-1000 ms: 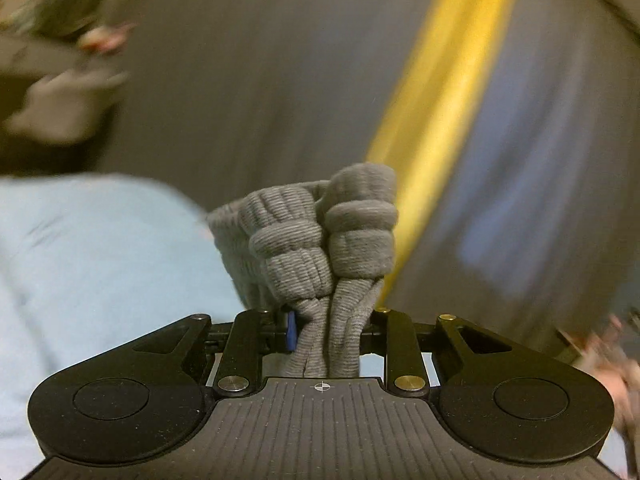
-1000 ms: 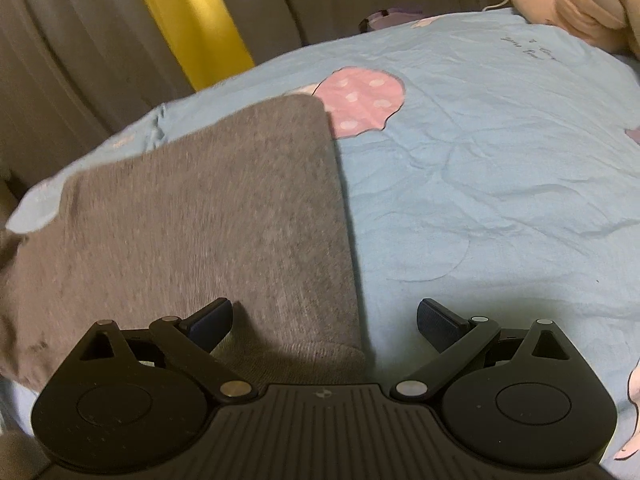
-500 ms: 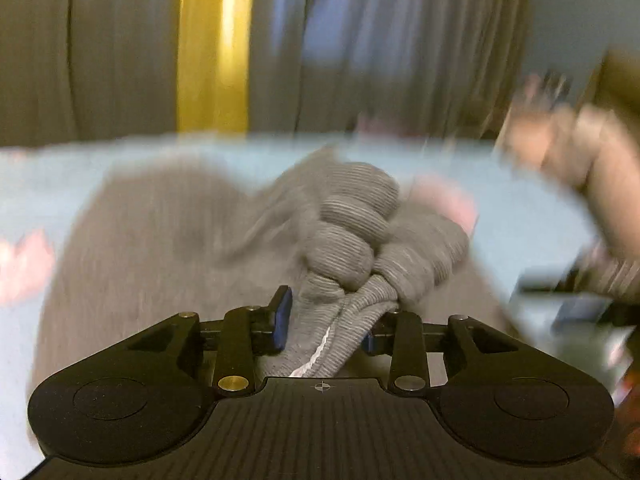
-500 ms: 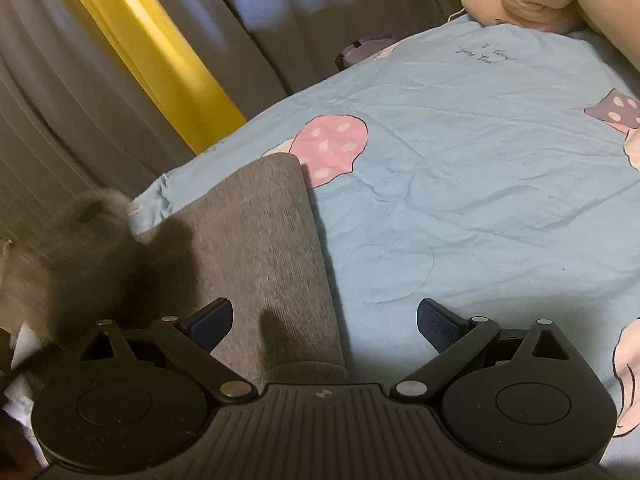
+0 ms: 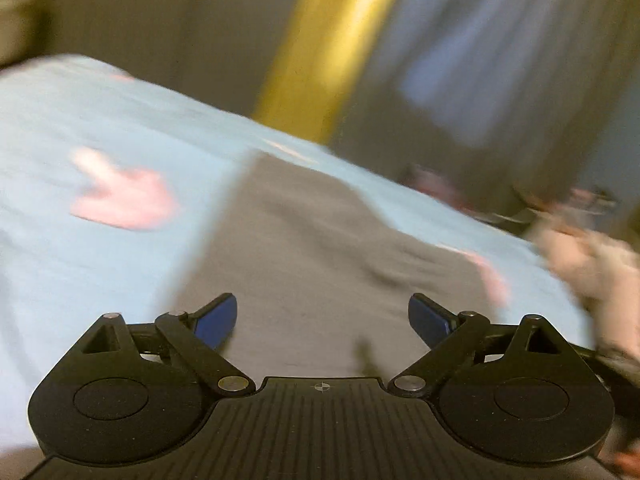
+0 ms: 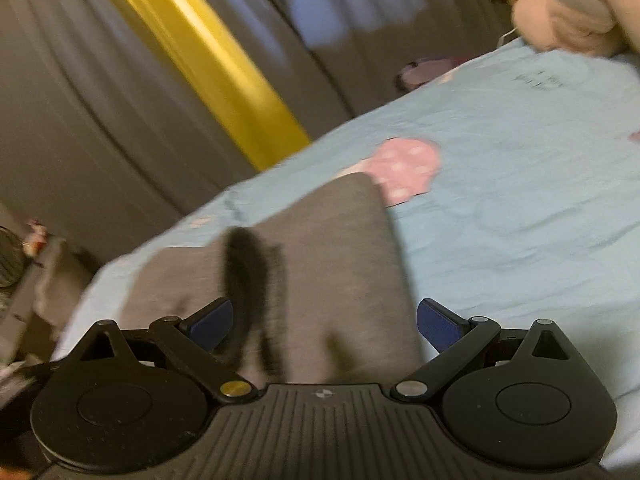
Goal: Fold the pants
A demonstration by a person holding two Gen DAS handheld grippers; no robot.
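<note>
Lying flat on a light blue bedsheet, the grey pants formed a folded slab, one long edge running beside a pink dotted patch printed on the sheet. The left gripper hung just above the near end of the cloth with its blue-padded fingers spread wide and nothing between them. The right gripper was likewise splayed fully apart and empty, poised over the same near end of the pants, where a blurred dark shape crossed the fabric. Grey curtains with a yellow stripe hung behind the bed, and a pink plush toy sat at the far corner of the sheet. Both views were smeared by motion.
</note>
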